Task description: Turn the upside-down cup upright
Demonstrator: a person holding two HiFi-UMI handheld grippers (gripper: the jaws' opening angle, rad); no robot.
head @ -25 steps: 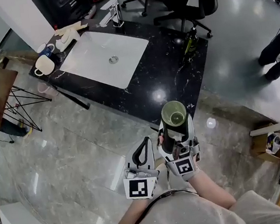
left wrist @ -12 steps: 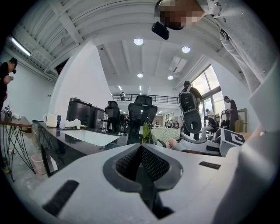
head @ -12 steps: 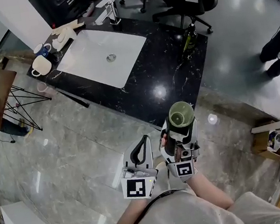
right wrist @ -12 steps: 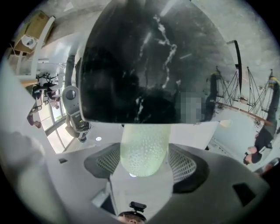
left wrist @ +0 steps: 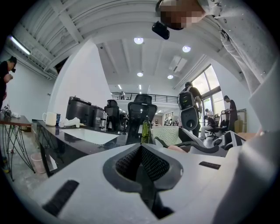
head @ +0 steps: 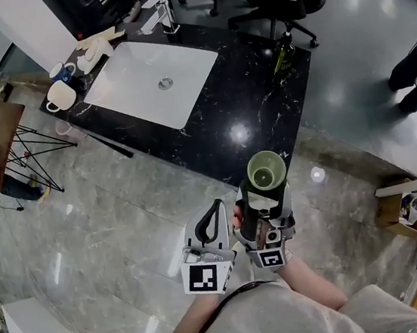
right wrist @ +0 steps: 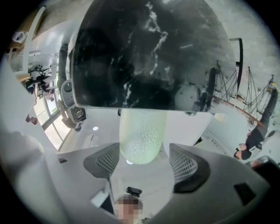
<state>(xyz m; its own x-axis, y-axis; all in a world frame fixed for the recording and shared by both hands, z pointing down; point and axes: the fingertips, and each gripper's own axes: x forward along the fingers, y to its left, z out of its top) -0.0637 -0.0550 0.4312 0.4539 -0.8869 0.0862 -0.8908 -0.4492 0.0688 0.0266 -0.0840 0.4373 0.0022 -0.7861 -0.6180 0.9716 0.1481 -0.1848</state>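
Left of the left tongs (head: 213,219): a broad stretch of grey floor (head: 102,229), open for moving. Left tongs pressed together, pads meeting with nothing between them (plain in the left gripper view (left wrist: 142,162)), held over the floor just short of the counter (head: 260,94). Just beside them to the right, apart: right tongs (head: 262,195), pinching the pale green cup (head: 265,171) by its textured wall. Cup held in the air, mouth facing up toward the head view, base end nearest the right gripper camera (right wrist: 142,131), pads flanking it either side (right wrist: 142,159). Seen from above, rim overlapping the counter's near edge close to its right-hand corner. Ahead of both tongs: black marble, a bare patch straight in front of the cup. Ahead and left: the white sink (head: 153,81). Well ahead, slightly right: a dark bottle (head: 281,57) near the far edge. Right of the right tongs, past the counter's end: open floor.
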